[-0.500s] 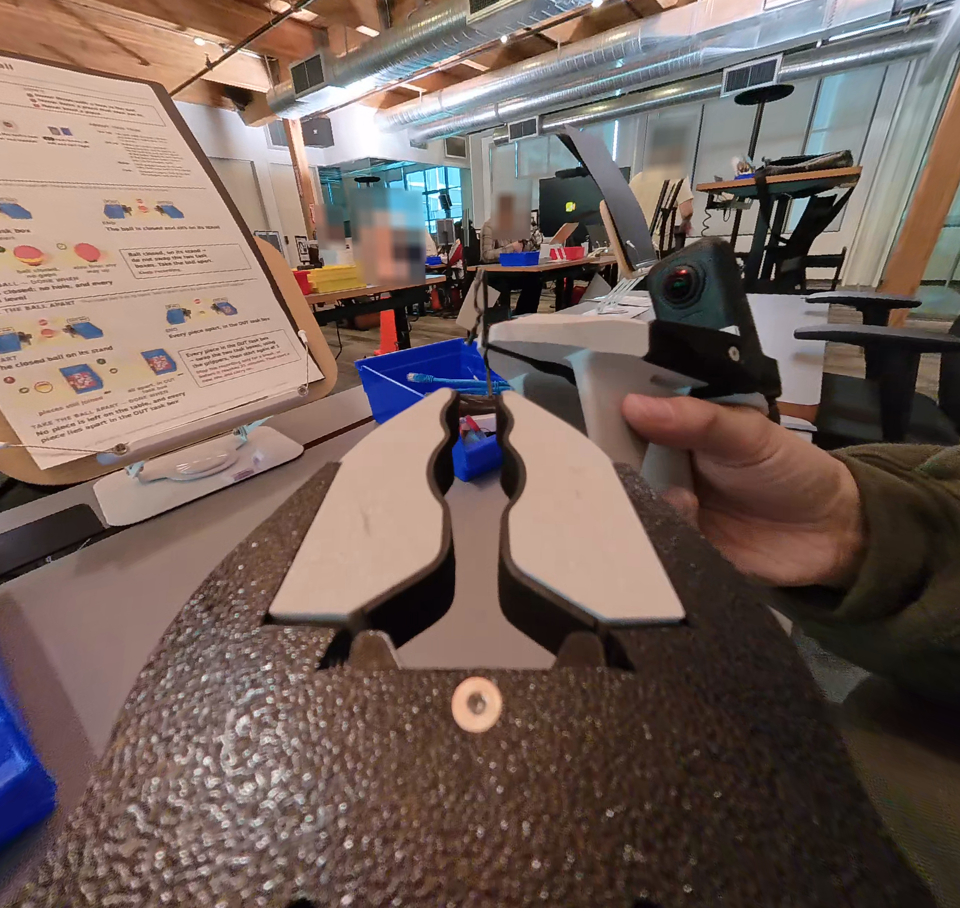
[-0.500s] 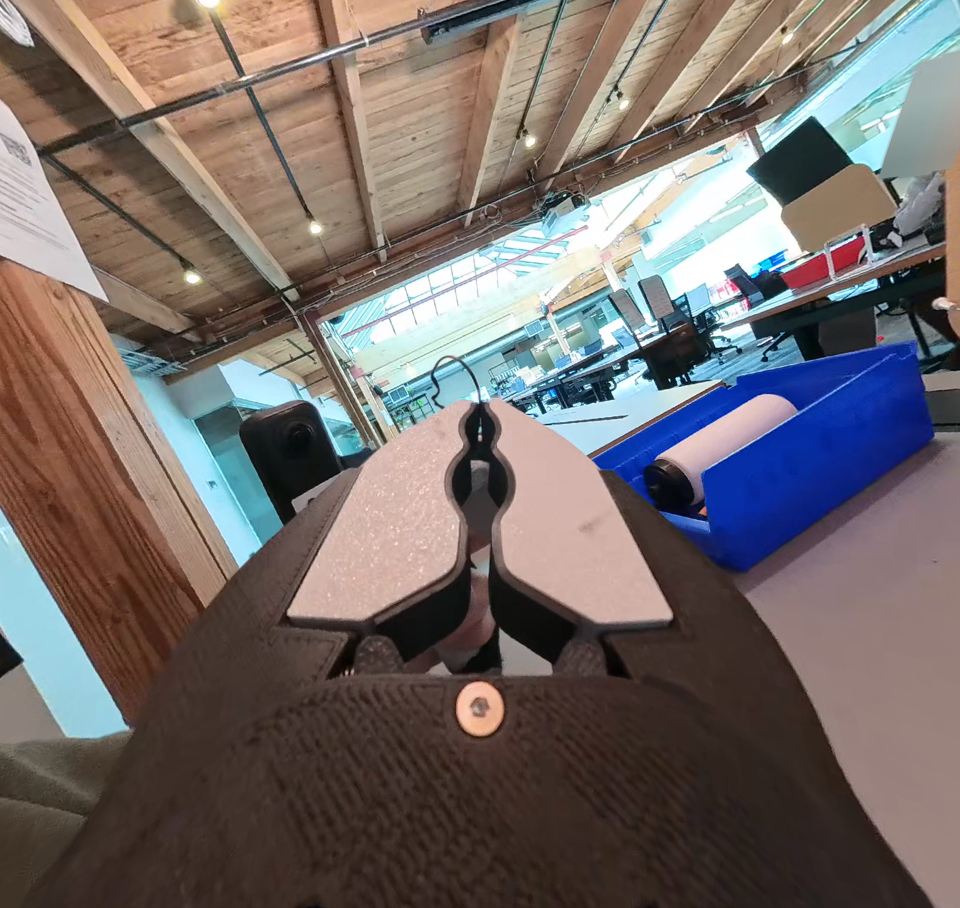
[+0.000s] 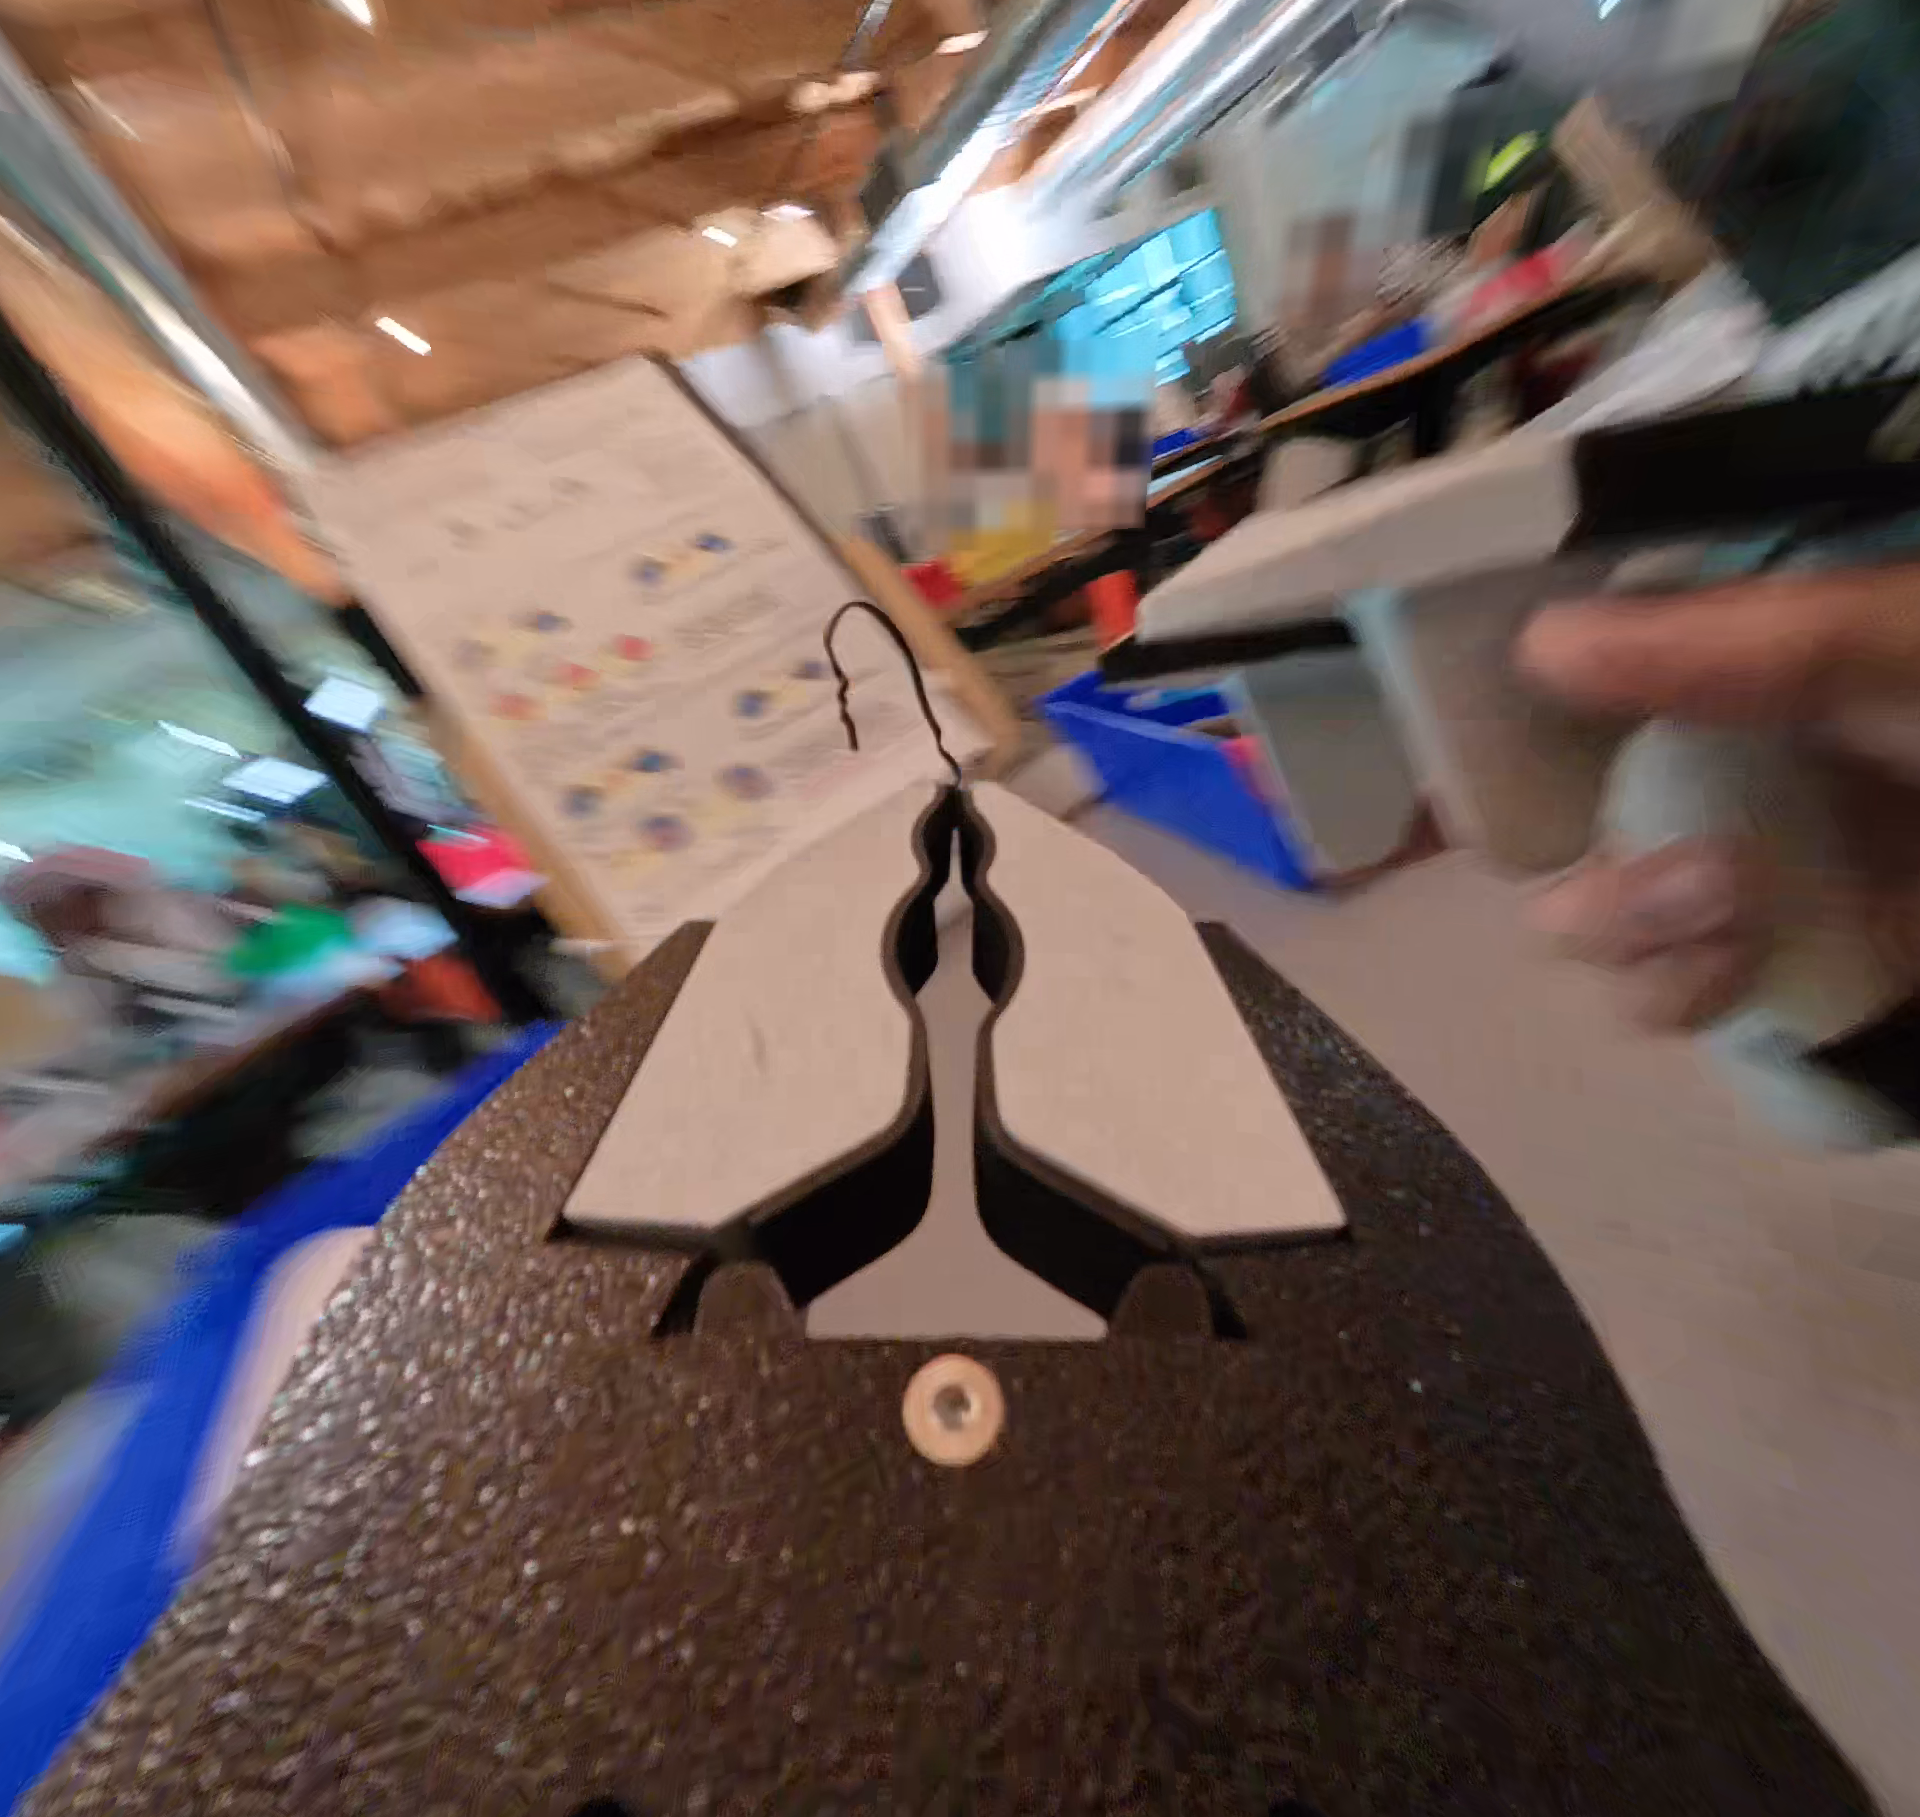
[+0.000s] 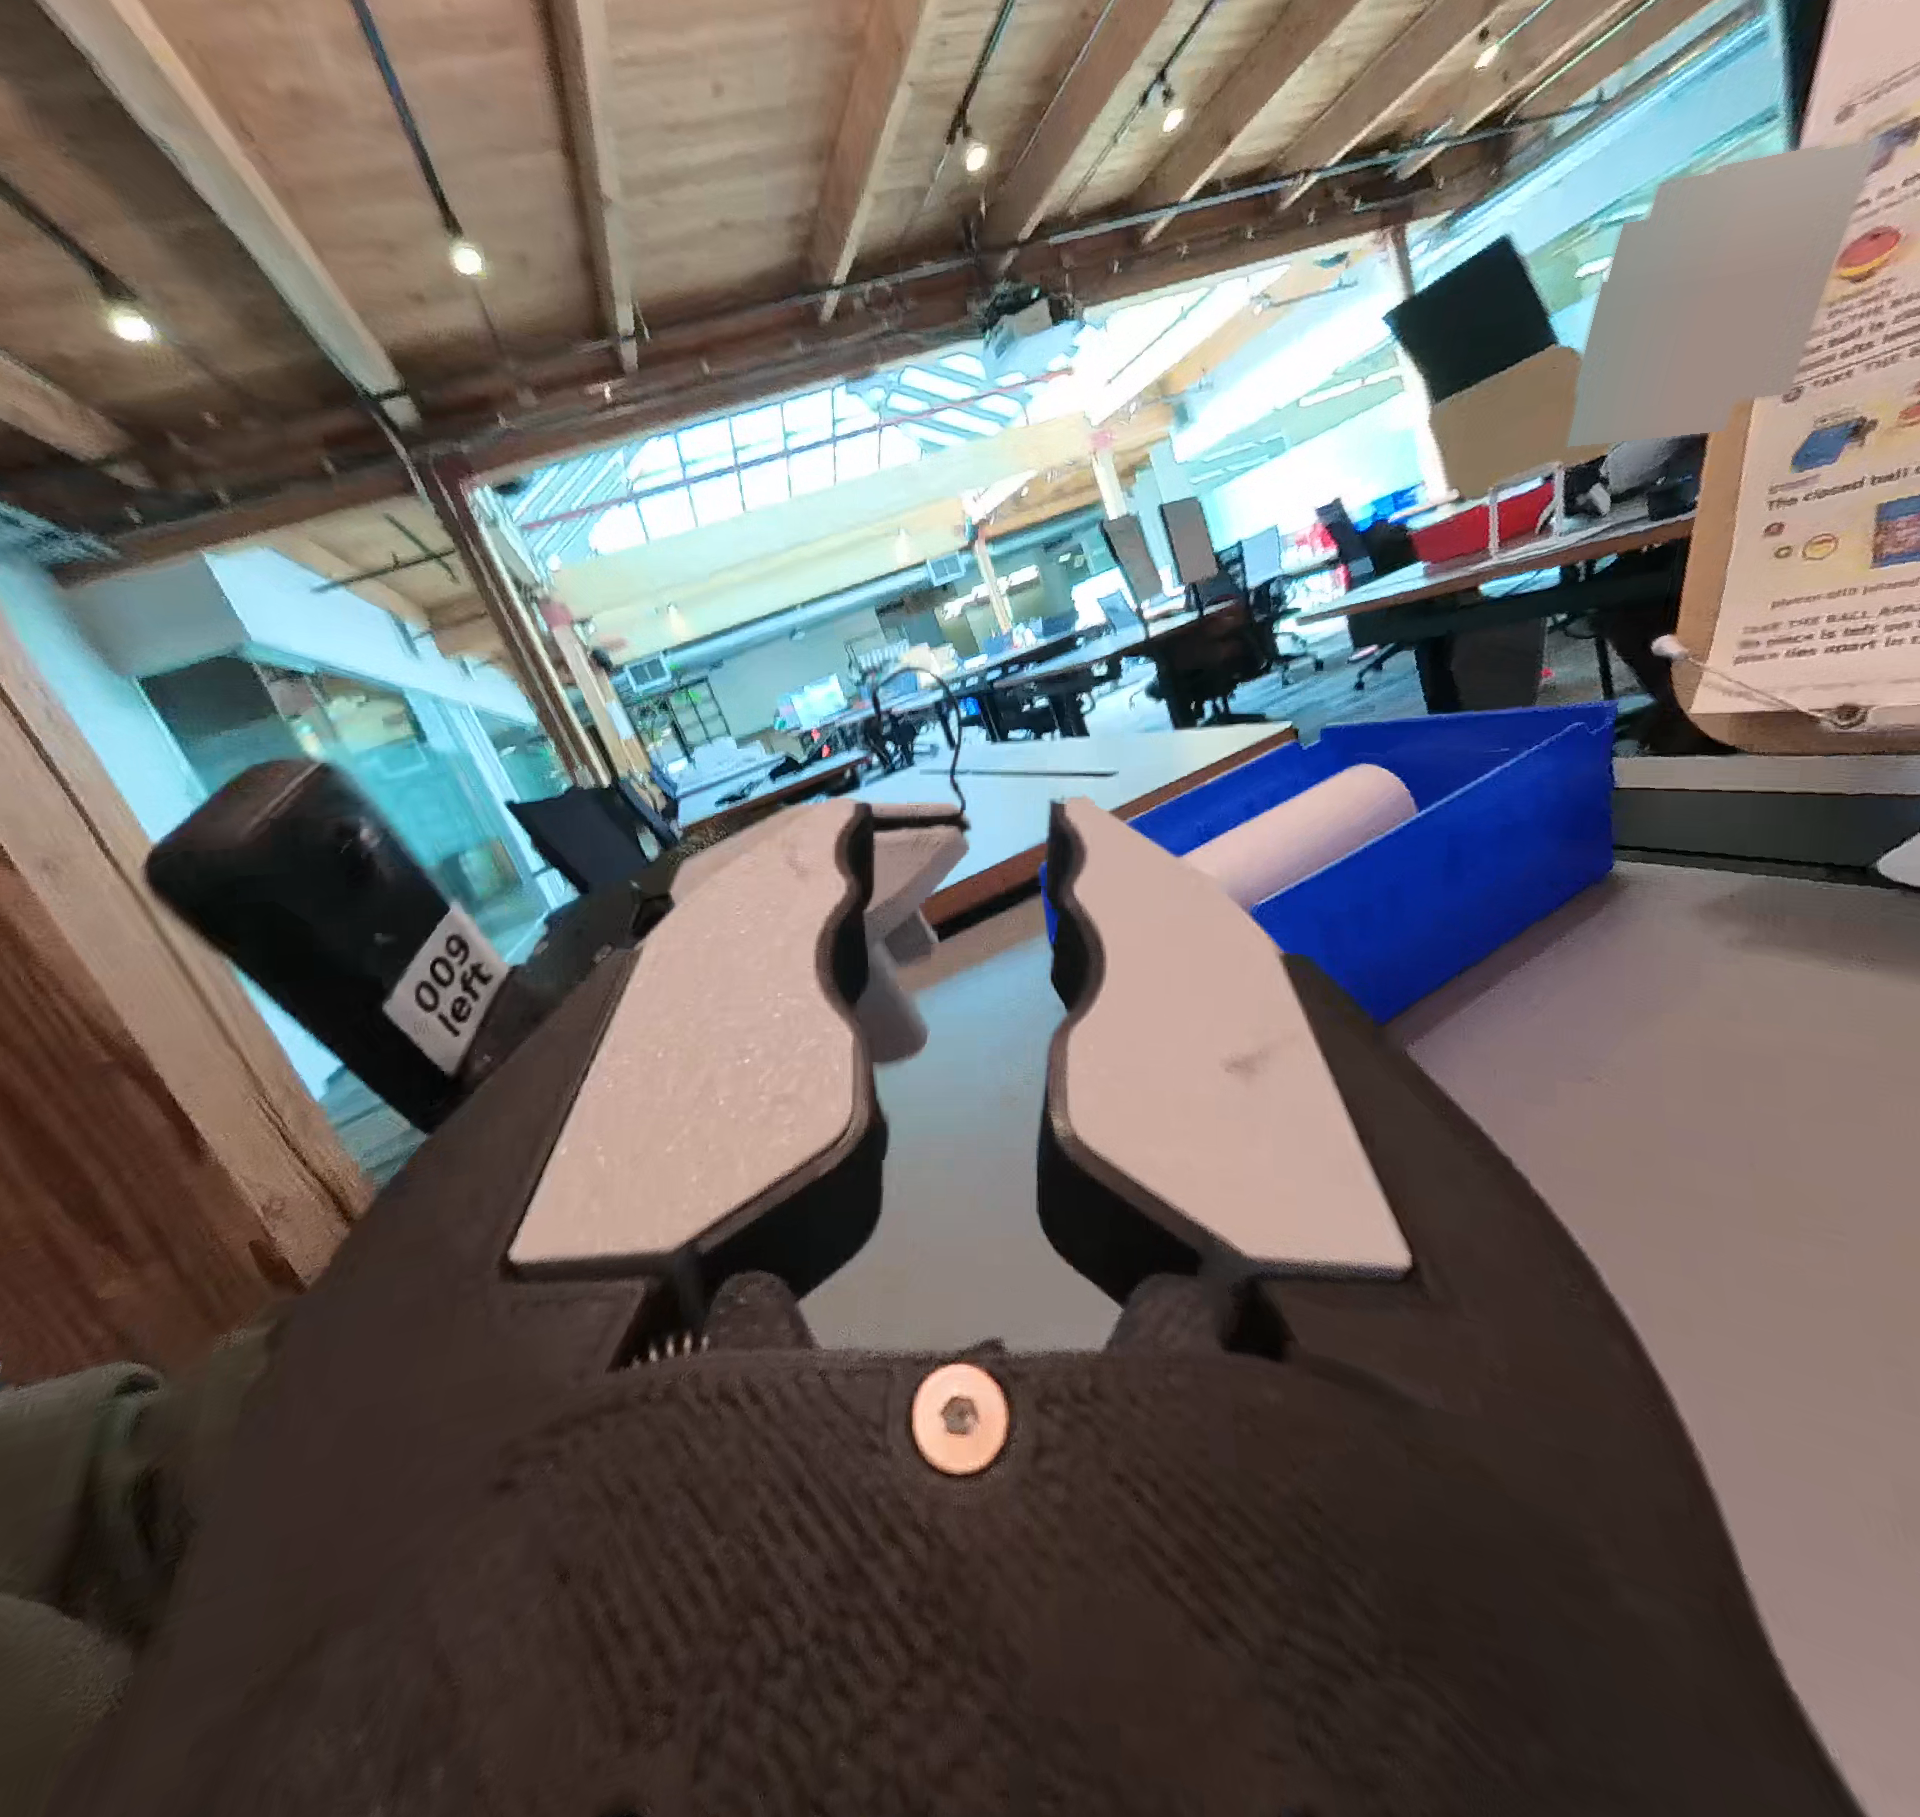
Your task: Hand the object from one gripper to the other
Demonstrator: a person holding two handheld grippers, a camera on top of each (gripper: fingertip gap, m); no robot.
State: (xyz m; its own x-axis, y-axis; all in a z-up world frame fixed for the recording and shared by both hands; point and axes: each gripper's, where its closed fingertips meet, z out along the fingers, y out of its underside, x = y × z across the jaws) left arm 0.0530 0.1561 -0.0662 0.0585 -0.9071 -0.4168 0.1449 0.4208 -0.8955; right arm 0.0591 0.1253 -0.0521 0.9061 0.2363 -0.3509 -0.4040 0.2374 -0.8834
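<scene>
Fingers on the left gripper [image 3: 957, 811] are pinched together at the tips, clamping the bottom end of a thin black bent wire [image 3: 883, 671] that curls up into a hook above them. Right gripper [image 4: 1006, 817] has its grey fingers spread apart with nothing between them, just grey table [image 4: 1662, 1092] showing through the gap. From the right wrist view you can see the left gripper just beyond the left finger, wire poking up out of it. Blue plastic bin [image 4: 1455, 884] with a white paper roll [image 4: 1309, 832] sits just past the right finger. The left wrist view is super blurry, but a hand [image 3: 1714, 780] holding the other tool shows at its right edge, next to a propped-up instruction sheet on a board [image 3: 634, 666].
</scene>
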